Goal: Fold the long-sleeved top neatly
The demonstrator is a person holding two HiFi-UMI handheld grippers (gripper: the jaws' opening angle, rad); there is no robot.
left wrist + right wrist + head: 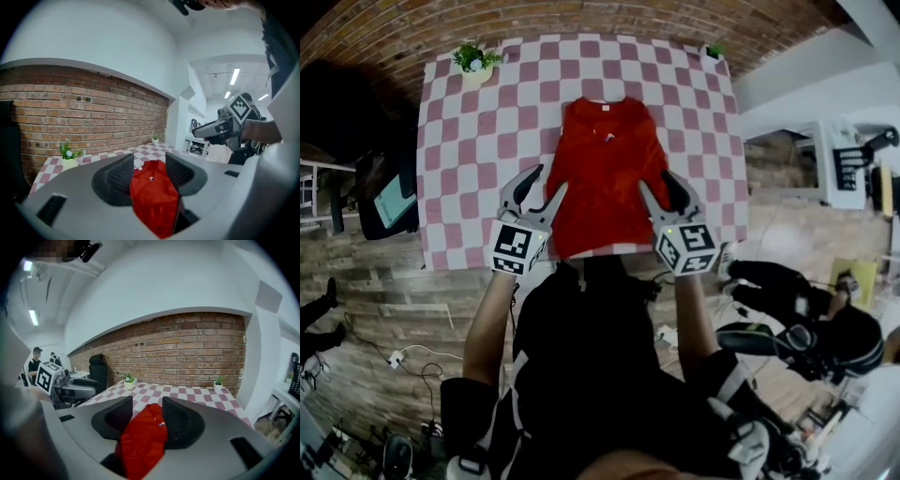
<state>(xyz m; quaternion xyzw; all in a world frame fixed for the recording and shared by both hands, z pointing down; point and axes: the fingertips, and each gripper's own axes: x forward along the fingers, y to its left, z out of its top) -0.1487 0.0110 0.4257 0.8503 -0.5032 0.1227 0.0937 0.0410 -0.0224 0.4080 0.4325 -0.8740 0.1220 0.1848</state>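
Now red top (602,178) flat on table (459,169), ahead of open jaws.

The long-sleeved top (602,173) (152,194) (140,441) is bright red; it lies flat on the pink-and-white checked table (469,159), roughly midway between the left and right edges; its collar points toward the far brick-wall end, with a small white label at the neck; its hem reaches the table's near edge; its outline is a tall block, slightly wider at the hem; the cloth is rumpled; the sleeves cannot be told apart from the body.

checkered table (450,159) with small potted plant (474,58), brick wall (84,112) behind
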